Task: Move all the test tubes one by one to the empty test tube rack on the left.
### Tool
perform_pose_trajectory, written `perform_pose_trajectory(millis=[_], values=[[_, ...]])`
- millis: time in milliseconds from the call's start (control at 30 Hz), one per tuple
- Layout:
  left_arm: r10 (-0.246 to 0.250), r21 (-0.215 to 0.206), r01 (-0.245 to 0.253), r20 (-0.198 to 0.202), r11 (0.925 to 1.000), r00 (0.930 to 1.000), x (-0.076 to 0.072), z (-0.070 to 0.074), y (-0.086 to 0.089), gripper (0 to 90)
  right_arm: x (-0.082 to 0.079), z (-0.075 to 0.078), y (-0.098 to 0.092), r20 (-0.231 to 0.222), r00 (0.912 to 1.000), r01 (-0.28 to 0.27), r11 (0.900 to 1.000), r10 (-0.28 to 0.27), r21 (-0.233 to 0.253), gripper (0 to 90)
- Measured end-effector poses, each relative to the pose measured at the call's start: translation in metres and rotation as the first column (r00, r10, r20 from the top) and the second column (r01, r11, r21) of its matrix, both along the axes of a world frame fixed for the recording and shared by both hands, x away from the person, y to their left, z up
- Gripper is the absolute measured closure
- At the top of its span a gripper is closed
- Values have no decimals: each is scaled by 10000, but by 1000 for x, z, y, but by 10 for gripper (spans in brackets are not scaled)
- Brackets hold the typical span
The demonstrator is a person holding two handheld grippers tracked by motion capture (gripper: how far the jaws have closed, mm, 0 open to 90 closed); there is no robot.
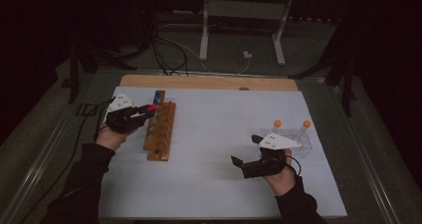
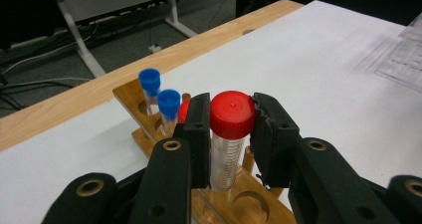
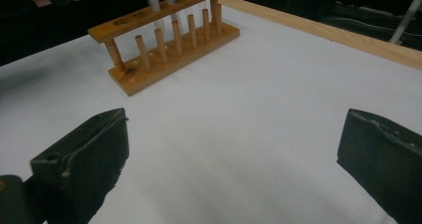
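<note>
Work in hand: a red-capped tube [image 2: 232,115] is held by the left hand-held gripper [image 2: 230,129] over the wooden rack [image 1: 160,131], apparently being seated into or lifted from a rack hole.

Tube position: upright, its lower end in or just above the rack's top plate, near the far left corner of the surface [image 1: 219,149]. Two blue-capped tubes [image 2: 160,97] stand in the holes just beyond it; a second red cap is partly seen behind the left jaw.

Left hand-held gripper: clamped on the tube, one jaw on each side of the red cap.

Right hand-held gripper [image 3: 234,149]: jaws spread wide, nothing between them; it is held above bare surface near the right edge, well apart from the rack.

Handling, judged: the tube is taken to be light, stiff clear plastic with a graduated wall; smooth and likely slippery below the cap. It is probably empty, so little weight is expected.

Where to grip: the cap is the better hold, being wider and less slick than the wall; the tube is best kept vertical so it does not bind in the hole.

Other items: two orange-capped tubes [image 1: 291,124] stand in a clear holder [image 1: 304,147] near the right edge, behind the right hand-held gripper.

Hidden or unclear: the tube's bottom is covered by the jaws, so whether it is fully seated cannot be told. Any contents cannot be made out. The high view is dim.
</note>
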State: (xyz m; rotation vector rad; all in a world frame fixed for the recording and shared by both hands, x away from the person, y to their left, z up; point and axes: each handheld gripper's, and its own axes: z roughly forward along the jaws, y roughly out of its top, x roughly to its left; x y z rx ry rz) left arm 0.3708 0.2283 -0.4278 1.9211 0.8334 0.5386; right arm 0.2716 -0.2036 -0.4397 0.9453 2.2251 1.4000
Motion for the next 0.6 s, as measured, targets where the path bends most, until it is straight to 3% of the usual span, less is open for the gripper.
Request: perform_pose_trajectory(millis=[333,600], values=[[86,10,-86,-255,10000,9996,3,-14,-1,717,0,0,-1,-14,10000,-3,10000,3,13,0],[73,98,-70,-339,9999,9994,3,-16,-2,716,0,0,-1,-39,10000,-32,10000,32,35,0]])
